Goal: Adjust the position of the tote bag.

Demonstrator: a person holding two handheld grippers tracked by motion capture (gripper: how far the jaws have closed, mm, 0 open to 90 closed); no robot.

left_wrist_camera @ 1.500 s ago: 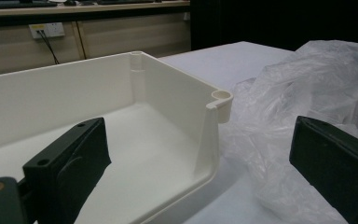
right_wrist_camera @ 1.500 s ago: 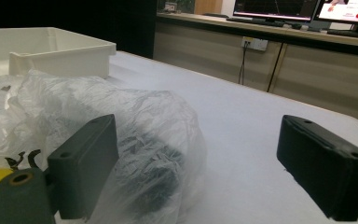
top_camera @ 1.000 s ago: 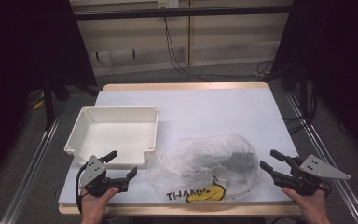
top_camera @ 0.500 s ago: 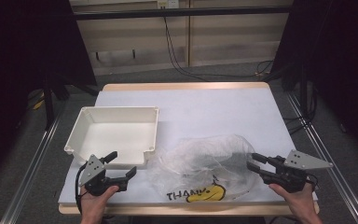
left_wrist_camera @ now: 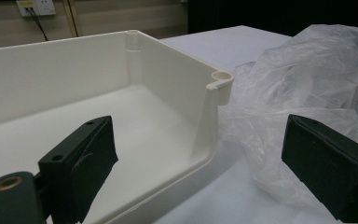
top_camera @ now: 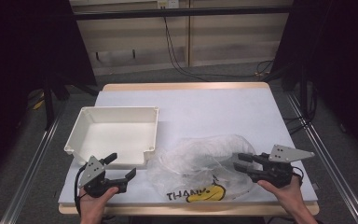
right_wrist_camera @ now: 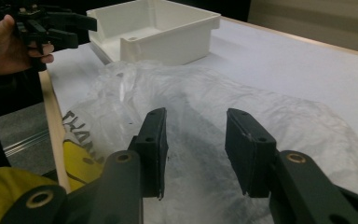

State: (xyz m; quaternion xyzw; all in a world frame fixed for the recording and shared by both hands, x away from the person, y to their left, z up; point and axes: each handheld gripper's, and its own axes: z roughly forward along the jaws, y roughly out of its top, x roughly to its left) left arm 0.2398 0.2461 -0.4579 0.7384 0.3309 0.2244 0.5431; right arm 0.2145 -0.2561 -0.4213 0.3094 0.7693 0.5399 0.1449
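A crumpled clear plastic bag with a yellow smiley print lies at the table's front middle. My right gripper hovers at the bag's right edge and points left over it. Its jaws have just been closing and now stand part open. In the right gripper view the bag spreads below and beyond the jaws, with nothing pinched between them. My left gripper stands wide open by the front right corner of the white tray. The left gripper view shows the tray wall and the bag ahead.
The white-covered table has a wooden front edge. The tray looks empty. Metal rails run along both sides of the table. In the right gripper view a hand holds the left gripper at the far left.
My right gripper has moved left, from beside the bag to over its right edge, and its jaws have narrowed. The left gripper has stayed in place.
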